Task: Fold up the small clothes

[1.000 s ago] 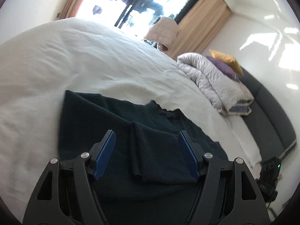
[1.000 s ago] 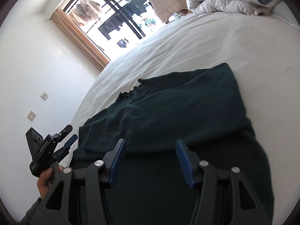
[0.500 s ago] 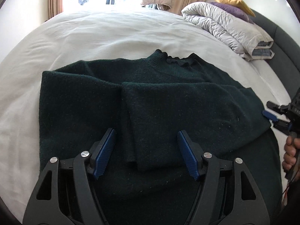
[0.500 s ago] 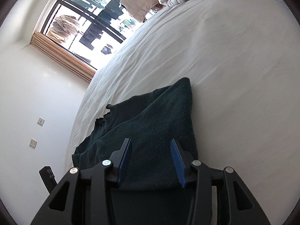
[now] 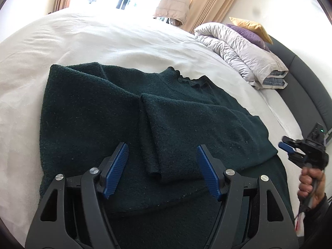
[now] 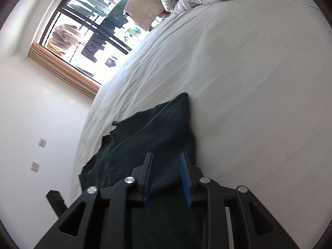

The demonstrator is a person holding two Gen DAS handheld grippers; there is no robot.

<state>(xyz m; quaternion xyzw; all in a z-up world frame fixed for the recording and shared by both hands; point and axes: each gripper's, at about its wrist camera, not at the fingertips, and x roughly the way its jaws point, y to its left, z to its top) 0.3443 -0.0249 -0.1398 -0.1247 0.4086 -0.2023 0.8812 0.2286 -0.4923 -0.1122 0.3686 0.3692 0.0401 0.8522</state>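
Note:
A dark green knit sweater [image 5: 93,112] lies flat on the white bed [image 5: 103,39], neck at the far side, with one sleeve [image 5: 186,128] folded across the body. My left gripper [image 5: 162,151] is open and empty above the sweater's lower middle, near the sleeve cuff. My right gripper [image 6: 166,161] is open, jaws partly narrowed, over the sweater [image 6: 145,141] near its right side edge, holding nothing. The right gripper also shows in the left wrist view [image 5: 287,148] at the sweater's right edge, held by a hand.
A folded grey duvet [image 5: 238,51] with purple and yellow cushions [image 5: 251,31] lies at the bed's head by a dark headboard [image 5: 307,83]. A window with curtains [image 6: 87,33] and a white wall [image 6: 31,114] are beyond the bed.
The right gripper's jaws have narrowed and it has swung toward the sweater's right side edge. The left gripper has stayed open and shifted over the lower middle of the sweater.

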